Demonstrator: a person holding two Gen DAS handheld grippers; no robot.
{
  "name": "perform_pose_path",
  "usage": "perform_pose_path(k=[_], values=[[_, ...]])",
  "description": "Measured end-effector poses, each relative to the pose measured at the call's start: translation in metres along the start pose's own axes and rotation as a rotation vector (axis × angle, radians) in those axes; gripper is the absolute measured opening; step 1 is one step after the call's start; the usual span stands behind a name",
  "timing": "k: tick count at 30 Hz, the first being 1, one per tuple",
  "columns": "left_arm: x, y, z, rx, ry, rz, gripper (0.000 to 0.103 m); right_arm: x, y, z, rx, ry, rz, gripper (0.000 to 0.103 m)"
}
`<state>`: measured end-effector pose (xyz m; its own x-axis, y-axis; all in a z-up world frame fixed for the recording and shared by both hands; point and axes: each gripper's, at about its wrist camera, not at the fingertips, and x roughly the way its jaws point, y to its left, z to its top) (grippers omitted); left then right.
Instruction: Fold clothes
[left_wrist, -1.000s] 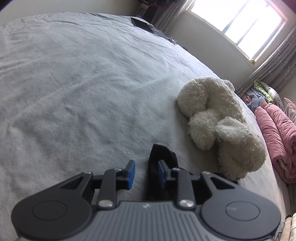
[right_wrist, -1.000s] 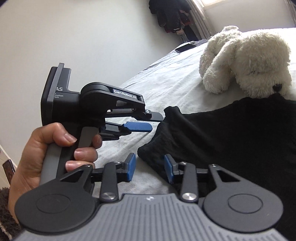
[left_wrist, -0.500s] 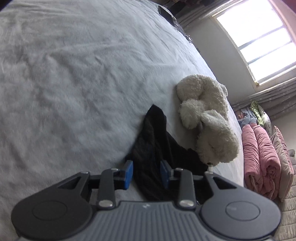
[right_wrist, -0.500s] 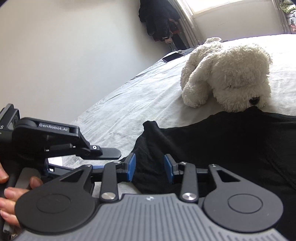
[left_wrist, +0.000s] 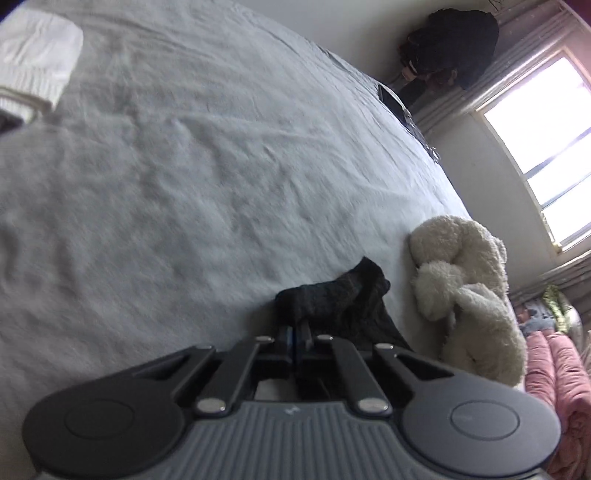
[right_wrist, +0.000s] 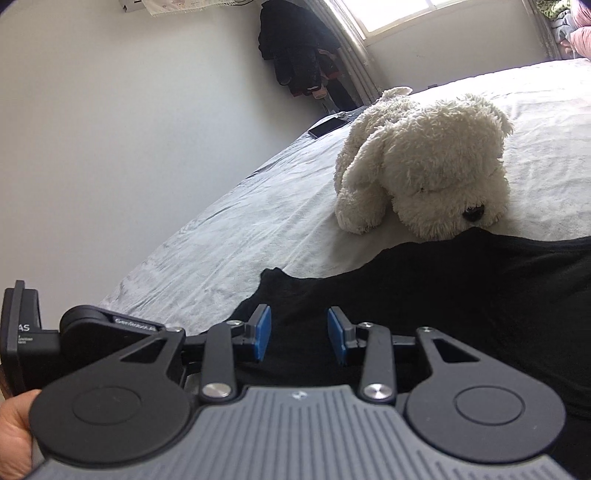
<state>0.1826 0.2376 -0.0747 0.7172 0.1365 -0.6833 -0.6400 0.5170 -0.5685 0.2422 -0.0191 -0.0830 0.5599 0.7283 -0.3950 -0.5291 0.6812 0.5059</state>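
Item: soft black knit garment (right_wrist: 461, 295), spread flat over the near part of a wide bed covered in a pale grey crinkled sheet (left_wrist: 184, 184), the placement giving a broad level surface for folding. One corner or sleeve end (left_wrist: 332, 295) is bunched and raised off the sheet, because the left gripper (left_wrist: 295, 334) is clenched on it, jaws pressed together with cloth between them; this hold reads as the start of drawing that edge over the body of the garment. The right gripper (right_wrist: 300, 334) hovers low over the near black fabric with its blue-padded jaws parted and nothing between them, apparently positioned to pin or take a second point; whether it touches the cloth cannot be told. Adjacent: fluffy white plush dog (right_wrist: 424, 166), lying on the sheet with its muzzle touching the garment's far edge, likely close enough to obstruct a fold in that direction. Also present: folded white ribbed knit item (left_wrist: 33, 66) at the bed's far corner, well apart; rolled pink quilted blanket (left_wrist: 554, 387) beside the bed; dark coat hanging in the room corner (right_wrist: 295, 55); bright window (left_wrist: 546, 140).
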Motion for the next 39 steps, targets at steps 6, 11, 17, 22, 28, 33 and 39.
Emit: perform_pose_path(k=[6,11,17,22,28,33,39], values=[[-0.003,-0.003,0.015,0.065,0.012,0.015,0.020,0.006,-0.009,-0.002,0.016,0.015,-0.038,0.039],[0.006,-0.015,0.037,0.177,-0.016,0.017,0.055,0.008,-0.015,-0.003,0.036,0.023,-0.053,0.039],[0.046,-0.029,0.058,0.323,0.049,-0.119,0.057,0.009,-0.019,-0.005,0.058,0.028,-0.050,0.039],[0.062,-0.040,0.053,0.434,0.027,-0.154,0.004,0.010,-0.023,-0.005,0.073,0.028,-0.058,0.039],[0.064,-0.046,0.039,0.579,-0.123,0.021,0.001,0.011,-0.026,-0.005,0.077,0.027,-0.068,0.039],[0.047,-0.040,0.043,0.516,-0.145,-0.032,0.029,0.012,-0.025,-0.006,0.067,0.026,-0.076,0.039],[0.027,-0.041,0.026,0.500,-0.094,-0.113,0.036,0.013,-0.023,-0.006,0.053,0.024,-0.091,0.039]])
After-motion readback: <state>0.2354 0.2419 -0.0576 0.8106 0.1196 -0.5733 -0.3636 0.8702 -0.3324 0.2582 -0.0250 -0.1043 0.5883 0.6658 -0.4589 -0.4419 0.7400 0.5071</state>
